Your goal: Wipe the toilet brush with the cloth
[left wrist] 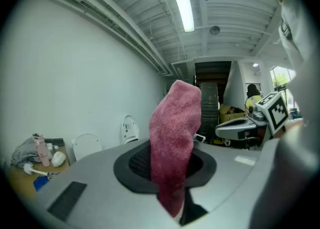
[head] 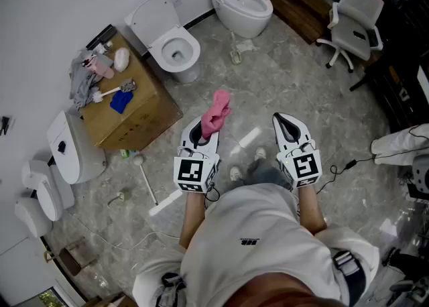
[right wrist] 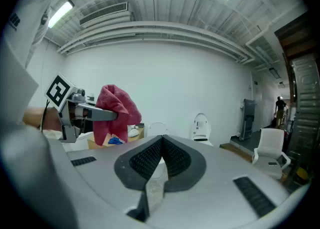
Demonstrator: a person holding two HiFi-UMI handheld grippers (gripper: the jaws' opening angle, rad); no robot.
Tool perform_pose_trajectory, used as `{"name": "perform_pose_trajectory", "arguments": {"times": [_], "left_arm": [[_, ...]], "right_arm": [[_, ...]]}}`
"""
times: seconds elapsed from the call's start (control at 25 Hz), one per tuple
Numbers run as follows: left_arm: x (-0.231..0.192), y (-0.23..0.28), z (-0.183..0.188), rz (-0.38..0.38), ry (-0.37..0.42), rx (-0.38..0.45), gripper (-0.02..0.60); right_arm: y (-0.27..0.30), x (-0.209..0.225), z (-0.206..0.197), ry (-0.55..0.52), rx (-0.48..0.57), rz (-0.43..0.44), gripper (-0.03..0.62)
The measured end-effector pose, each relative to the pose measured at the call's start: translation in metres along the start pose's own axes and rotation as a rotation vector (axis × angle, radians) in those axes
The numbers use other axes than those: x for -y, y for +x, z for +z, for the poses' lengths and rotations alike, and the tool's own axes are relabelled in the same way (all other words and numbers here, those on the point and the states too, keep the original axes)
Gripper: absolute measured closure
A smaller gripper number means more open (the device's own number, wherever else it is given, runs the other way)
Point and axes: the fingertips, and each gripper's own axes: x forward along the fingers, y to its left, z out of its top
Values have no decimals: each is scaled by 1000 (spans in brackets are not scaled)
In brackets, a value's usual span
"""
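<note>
A: One pink terry cloth (head: 216,112) stands up crumpled and fluffy, pinched between the jaws of the left gripper (head: 202,131).
B: And the right gripper (head: 288,125)?
A: Its jaws are pressed together, pad on pad.
B: Where is the white-handled toilet brush (head: 110,90)?
A: It lies on top of the closed brown cardboard box (head: 144,118), just beside a small blue rag (head: 121,101), well apart from both grippers.
</note>
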Motion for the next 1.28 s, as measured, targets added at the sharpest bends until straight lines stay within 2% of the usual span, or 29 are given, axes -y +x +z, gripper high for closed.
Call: {"name": "perform_pose_trajectory", "arguments": {"times": [0.12, 0.24, 0.64, 1.04, 1.28], "left_arm": [[-3, -5, 0, 4, 1, 11, 495], [-12, -1, -3, 8, -4, 12, 495], [-49, 56, -7, -8, -26, -5, 495], [-96, 149, 1, 7, -56, -43, 495], [-107, 211, 4, 18, -69, -64, 495]], "right_arm": [[-1, -4, 4, 32, 40, -6, 599], [7, -5, 4, 22, 40, -17, 599], [65, 23, -3, 40, 10, -34, 599], [153, 87, -3, 65, -38, -6, 599], [196, 135, -11, 89, -48, 18, 599]]}}
